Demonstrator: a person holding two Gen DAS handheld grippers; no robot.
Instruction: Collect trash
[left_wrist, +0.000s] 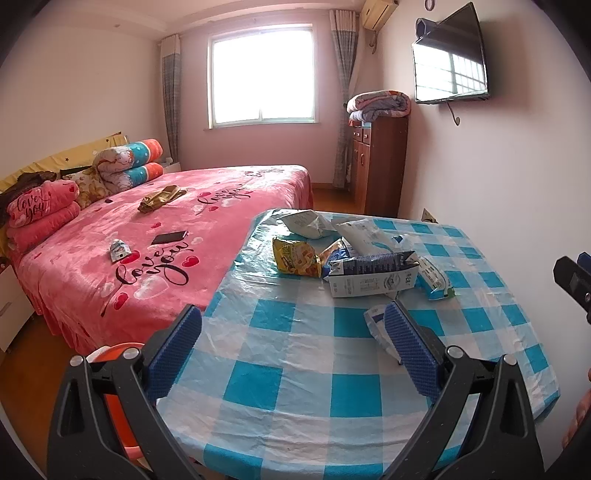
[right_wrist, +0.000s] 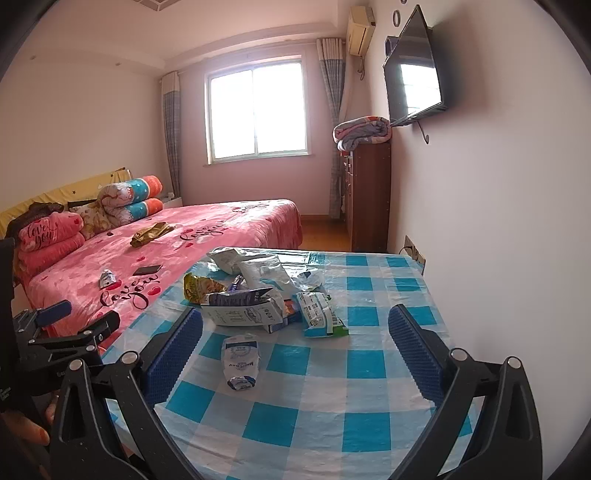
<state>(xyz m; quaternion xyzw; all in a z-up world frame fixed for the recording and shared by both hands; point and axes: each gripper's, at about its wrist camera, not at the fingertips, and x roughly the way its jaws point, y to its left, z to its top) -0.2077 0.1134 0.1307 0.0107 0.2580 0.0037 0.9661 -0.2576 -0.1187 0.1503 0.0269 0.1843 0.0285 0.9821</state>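
Observation:
A pile of trash lies on the table with the blue checked cloth (left_wrist: 295, 373): a yellow snack bag (left_wrist: 295, 258), a flattened milk carton (left_wrist: 373, 278), crumpled white bags (left_wrist: 306, 223) and a green-white wrapper (left_wrist: 434, 280). A white pouch (right_wrist: 240, 362) lies apart, nearer the front. My left gripper (left_wrist: 293, 321) hovers open above the table's near side, its right finger beside that pouch (left_wrist: 375, 328). My right gripper (right_wrist: 295, 325) is open too, short of the carton (right_wrist: 240, 310), with nothing between its fingers. Another small wrapper (left_wrist: 119, 250) lies on the bed.
A pink bed (left_wrist: 155, 266) stands left of the table with a phone (left_wrist: 169, 237) and a gold cloth (left_wrist: 162, 195) on it. An orange round container (left_wrist: 118, 354) sits low at the table's left, partly hidden. A wall (right_wrist: 480, 240) borders the table's right side.

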